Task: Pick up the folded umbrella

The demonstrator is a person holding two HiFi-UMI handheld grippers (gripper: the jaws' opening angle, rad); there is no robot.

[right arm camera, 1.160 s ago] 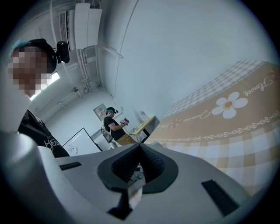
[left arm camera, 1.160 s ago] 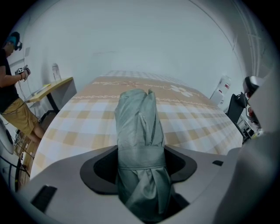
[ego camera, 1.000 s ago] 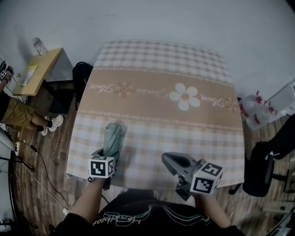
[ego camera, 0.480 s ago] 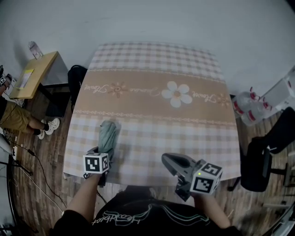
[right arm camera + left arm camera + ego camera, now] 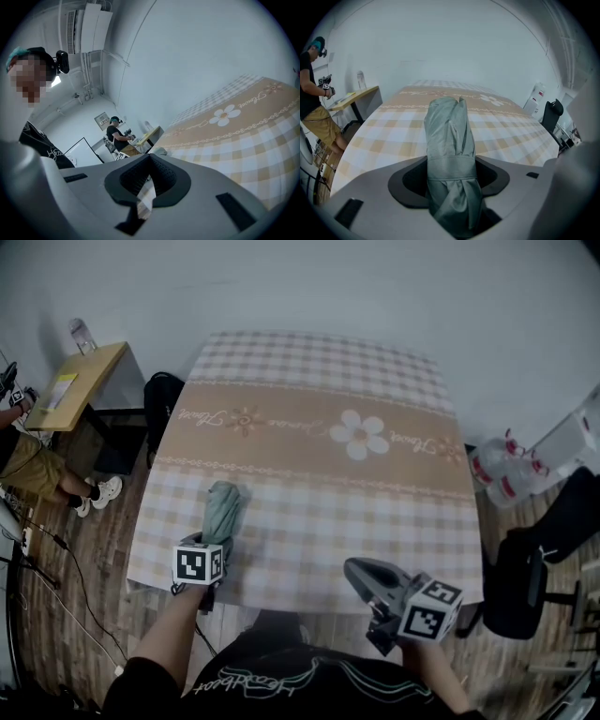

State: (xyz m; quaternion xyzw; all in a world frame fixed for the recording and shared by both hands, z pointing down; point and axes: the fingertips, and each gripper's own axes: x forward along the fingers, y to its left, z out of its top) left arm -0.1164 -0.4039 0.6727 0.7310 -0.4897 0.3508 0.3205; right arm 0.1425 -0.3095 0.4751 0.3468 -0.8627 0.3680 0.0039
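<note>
Left tool [image 5: 212, 540] has just been closing on the folded umbrella [image 5: 223, 508] at its strap [image 5: 451, 168] — looks light, squashy fabric over a stiff core. Right tool [image 5: 362, 571] is pressed together, empty.

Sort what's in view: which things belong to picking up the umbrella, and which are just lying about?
Job: folded umbrella; left gripper, jaws just been closing, now gripping it; checked tablecloth beneath it.
Lying about: right gripper, shut and empty; wooden side desk; water bottles; black office chair.
</note>
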